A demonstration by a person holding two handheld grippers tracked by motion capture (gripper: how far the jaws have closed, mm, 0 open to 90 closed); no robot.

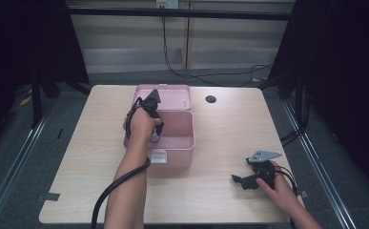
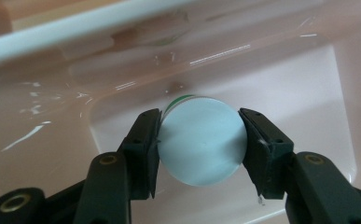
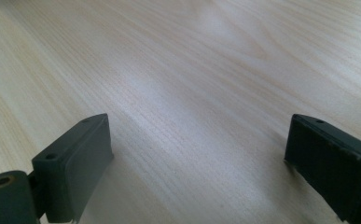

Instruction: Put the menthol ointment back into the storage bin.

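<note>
While sitting clamped between the two black jaws of the left gripper (image 2: pixel 199 140), showing as a pale, round, flat-faced object (image 2: pixel 201 140) with a thin green edge along its upper rim, hanging just above the glossy pink floor of the pink box (image 2: pixel 318 93). What the round object is, impossible to tell beyond that shape and colour. Pressing against it on both sides, the jaws' pads (image 2: pixel 145 149), one at each flank of the disc.

Seen from the high view, reaching down into the open tray of the pink box (image 1: pixel 184 143) near its left wall, the left gripper (image 1: pixel 153 136), with the left hand (image 1: pixel 141 125) wrapped around its body and a black cable trailing back along the forearm. Standing open behind the tray, on its far side, the box's lid (image 1: pixel 172 95). Facing the person at the front of the box, a small pale latch (image 1: pixel 158 156).

Lying to the right of the box and nearer the person, well apart from it, the right gripper (image 1: pixel 241 180), held low over the light wooden surface (image 1: pixel 220 133) by the right hand (image 1: pixel 280 183), with a grey three-cornered plate (image 1: pixel 264 155) on top. In the right gripper view, standing wide apart with nothing between them, the right gripper's jaws, bare wood grain (image 3: pixel 192 93) showing in the gap.

Set into the surface beyond the box, to its right, a small dark round hole (image 1: pixel 211 99).
</note>
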